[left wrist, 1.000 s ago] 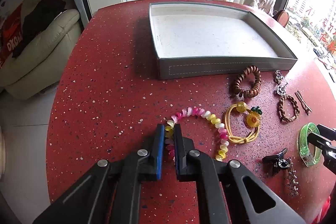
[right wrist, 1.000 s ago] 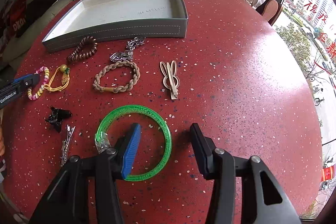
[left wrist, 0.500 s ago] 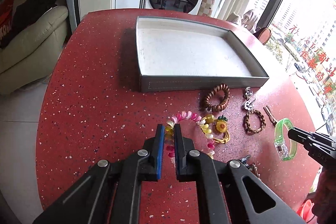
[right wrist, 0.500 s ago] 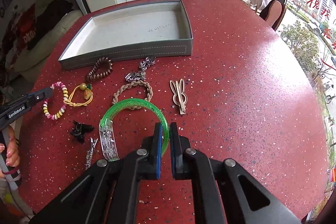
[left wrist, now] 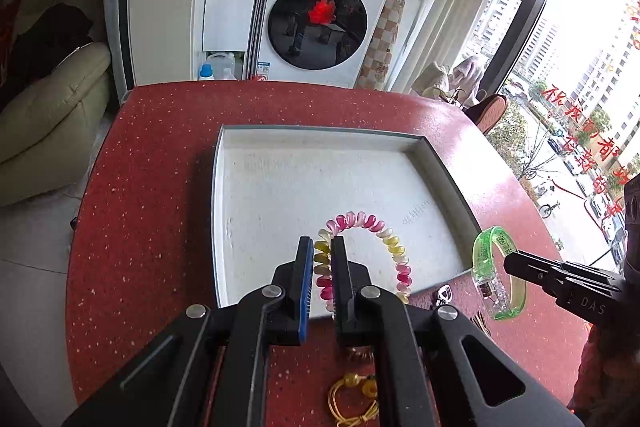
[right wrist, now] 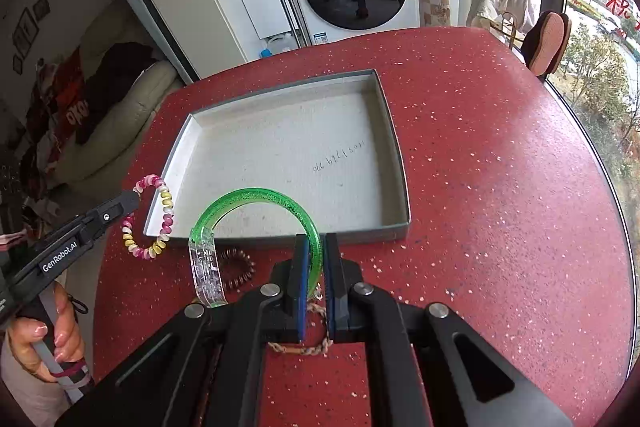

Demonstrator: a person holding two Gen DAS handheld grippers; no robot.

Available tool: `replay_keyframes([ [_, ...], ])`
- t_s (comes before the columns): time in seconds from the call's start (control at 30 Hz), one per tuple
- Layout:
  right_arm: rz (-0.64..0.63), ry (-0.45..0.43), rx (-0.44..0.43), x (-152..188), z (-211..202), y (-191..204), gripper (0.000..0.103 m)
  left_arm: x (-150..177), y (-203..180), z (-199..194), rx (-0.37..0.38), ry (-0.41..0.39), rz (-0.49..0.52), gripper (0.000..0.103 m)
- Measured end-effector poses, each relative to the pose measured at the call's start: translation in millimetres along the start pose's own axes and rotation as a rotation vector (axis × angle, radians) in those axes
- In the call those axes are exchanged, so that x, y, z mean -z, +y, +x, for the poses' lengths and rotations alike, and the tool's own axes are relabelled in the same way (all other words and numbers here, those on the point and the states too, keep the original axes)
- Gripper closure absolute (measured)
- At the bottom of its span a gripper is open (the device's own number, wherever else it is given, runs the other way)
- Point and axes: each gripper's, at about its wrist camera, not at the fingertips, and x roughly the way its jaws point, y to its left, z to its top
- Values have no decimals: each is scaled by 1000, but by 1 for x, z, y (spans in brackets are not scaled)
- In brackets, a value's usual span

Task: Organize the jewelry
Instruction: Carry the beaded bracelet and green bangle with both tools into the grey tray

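My left gripper is shut on a pink, white and yellow bead bracelet and holds it in the air over the near edge of the grey tray. My right gripper is shut on a green glitter bangle with a clear clasp, lifted above the table just in front of the tray. The bangle also shows in the left wrist view, and the bead bracelet in the right wrist view. The tray holds nothing.
On the red speckled table lie a brown wooden bead bracelet, a braided cord bracelet under my right gripper, and a yellow cord bracelet with beads under my left. A washing machine stands beyond the table.
Both grippers have lifted their bracelets off the table and moved forward toward the tray. The right gripper closed on the green bangle a second ago.
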Motion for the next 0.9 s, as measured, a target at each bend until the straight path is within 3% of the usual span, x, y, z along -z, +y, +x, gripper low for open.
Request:
replay_keyframes([
  [0.23, 52, 49, -15, -49, 53, -3, 95, -38, 6, 62, -64, 41, 11, 77],
  [0.47, 25, 60, 58, -77, 102, -7, 96, -45, 8, 112, -150, 99, 51, 77],
  [0.9, -8, 97, 149, -73, 131, -7, 94, -30, -6, 143, -269, 120, 149, 76],
])
